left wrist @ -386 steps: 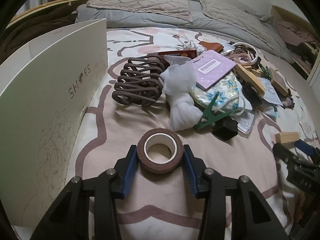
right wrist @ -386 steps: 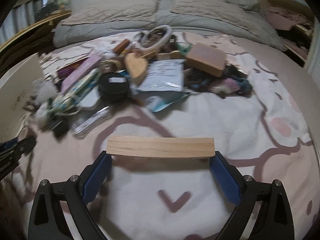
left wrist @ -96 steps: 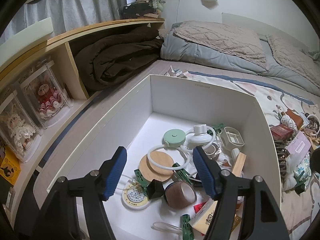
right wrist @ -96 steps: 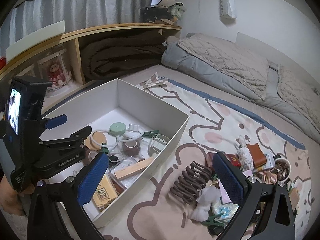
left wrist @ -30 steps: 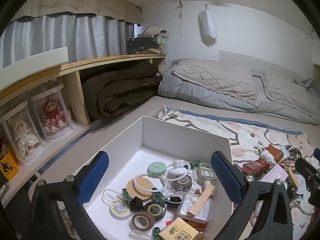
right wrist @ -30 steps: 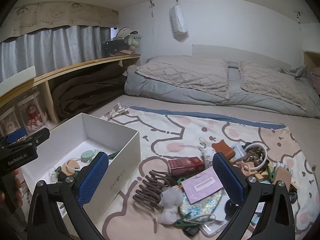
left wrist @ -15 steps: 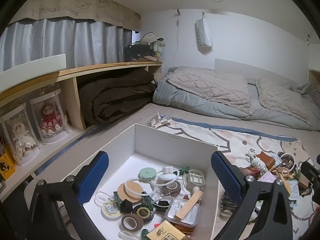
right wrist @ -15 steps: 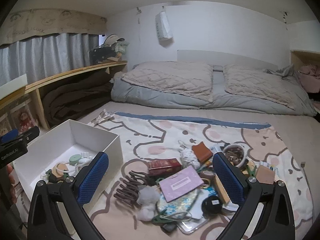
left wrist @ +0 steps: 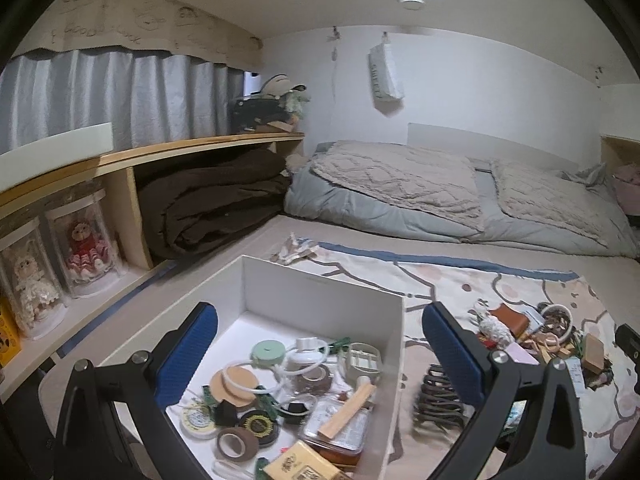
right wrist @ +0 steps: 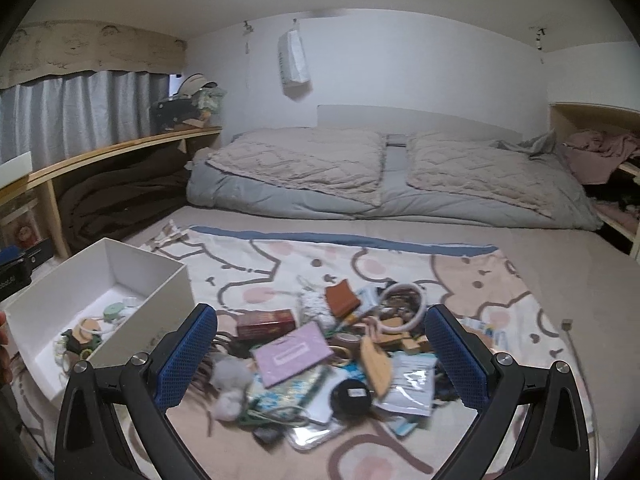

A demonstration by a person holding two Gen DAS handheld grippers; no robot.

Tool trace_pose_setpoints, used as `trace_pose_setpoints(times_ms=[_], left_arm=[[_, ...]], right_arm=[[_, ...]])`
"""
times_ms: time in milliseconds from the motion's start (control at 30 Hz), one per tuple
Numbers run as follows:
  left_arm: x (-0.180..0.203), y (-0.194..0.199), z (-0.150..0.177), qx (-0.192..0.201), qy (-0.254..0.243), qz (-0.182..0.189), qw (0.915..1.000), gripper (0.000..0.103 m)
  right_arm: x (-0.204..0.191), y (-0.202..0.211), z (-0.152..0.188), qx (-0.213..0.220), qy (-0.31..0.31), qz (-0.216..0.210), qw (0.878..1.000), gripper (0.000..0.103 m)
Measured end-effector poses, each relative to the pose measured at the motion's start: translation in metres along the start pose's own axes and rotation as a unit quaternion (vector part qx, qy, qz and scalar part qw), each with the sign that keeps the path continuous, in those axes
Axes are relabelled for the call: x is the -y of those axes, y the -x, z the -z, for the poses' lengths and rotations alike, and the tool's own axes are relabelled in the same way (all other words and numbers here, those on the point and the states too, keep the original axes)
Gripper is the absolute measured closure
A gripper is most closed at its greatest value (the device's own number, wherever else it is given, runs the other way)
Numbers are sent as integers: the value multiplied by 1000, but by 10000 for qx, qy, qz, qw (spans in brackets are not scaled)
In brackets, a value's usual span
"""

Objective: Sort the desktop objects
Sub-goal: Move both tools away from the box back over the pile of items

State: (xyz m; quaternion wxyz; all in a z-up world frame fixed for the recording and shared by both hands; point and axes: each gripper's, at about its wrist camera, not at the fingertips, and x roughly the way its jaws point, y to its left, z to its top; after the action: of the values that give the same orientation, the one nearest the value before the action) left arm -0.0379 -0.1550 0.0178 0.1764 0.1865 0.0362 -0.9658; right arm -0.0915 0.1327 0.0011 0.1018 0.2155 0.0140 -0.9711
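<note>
the white box [left wrist: 320,292], in the lower middle of the left wrist view, already holds the roll of brown tape [left wrist: 232,444], the wooden block [left wrist: 348,404] and other small things. a large pile [right wrist: 340,352] still lies on the blanket at the centre of the right wrist view, so much sorting is left. the left gripper [left wrist: 320,360] and right gripper [right wrist: 320,356] both gape wide and carry nothing. compared with half a second ago, both views sit slightly higher and, it seems, further back.
</note>
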Motion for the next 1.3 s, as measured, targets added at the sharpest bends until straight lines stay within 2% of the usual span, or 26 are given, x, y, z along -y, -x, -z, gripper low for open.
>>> trace_pose_setpoints(times_ms=[233,433,967,1300], left_arm=[[20,0,3,-22,28,331,9994,0],[35,2,6,65,-7,488,9988,0],[76,12,24,247,-202,865,9957,0],[101,13,40,183,-509,1083,9926,0]], right_arm=[[24,8,5,86,-166,181,9997,0],[40,13,13,176,-199,499,9984,0],[85,24,28,152,-529,734,9958,0],[110,22,35,66,-735,945,9928,0]])
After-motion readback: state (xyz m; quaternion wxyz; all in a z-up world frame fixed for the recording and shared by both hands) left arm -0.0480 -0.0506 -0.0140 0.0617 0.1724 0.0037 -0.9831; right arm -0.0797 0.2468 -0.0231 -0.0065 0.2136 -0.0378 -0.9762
